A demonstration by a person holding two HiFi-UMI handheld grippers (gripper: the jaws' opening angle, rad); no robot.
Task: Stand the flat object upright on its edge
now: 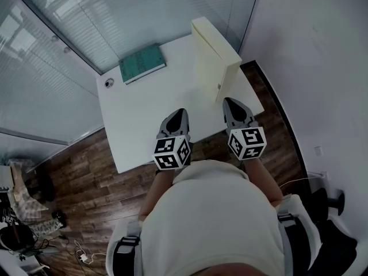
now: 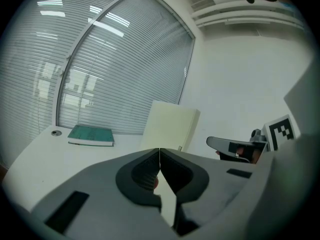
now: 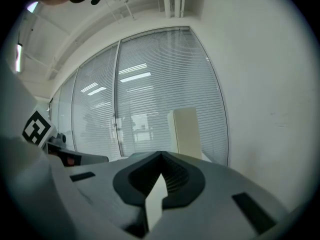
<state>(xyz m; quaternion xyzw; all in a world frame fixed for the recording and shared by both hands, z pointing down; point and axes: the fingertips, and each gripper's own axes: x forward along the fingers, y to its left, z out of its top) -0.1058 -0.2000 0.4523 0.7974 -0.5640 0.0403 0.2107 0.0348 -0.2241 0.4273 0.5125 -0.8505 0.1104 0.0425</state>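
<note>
A cream-coloured flat binder (image 1: 214, 59) stands upright on its edge at the right side of the white table (image 1: 144, 114); it also shows in the left gripper view (image 2: 170, 126) and the right gripper view (image 3: 187, 131). My left gripper (image 1: 180, 112) hovers over the table's near edge, shut with nothing between its jaws (image 2: 159, 151). My right gripper (image 1: 232, 102) sits just in front of the binder's near end, apart from it, also shut and empty (image 3: 161, 156).
A green book (image 1: 142, 63) lies flat at the table's far left, seen too in the left gripper view (image 2: 91, 135). A small round fitting (image 1: 109, 83) sits in the far left corner. Glass walls with blinds stand behind; a white wall runs on the right. Wooden floor surrounds the table.
</note>
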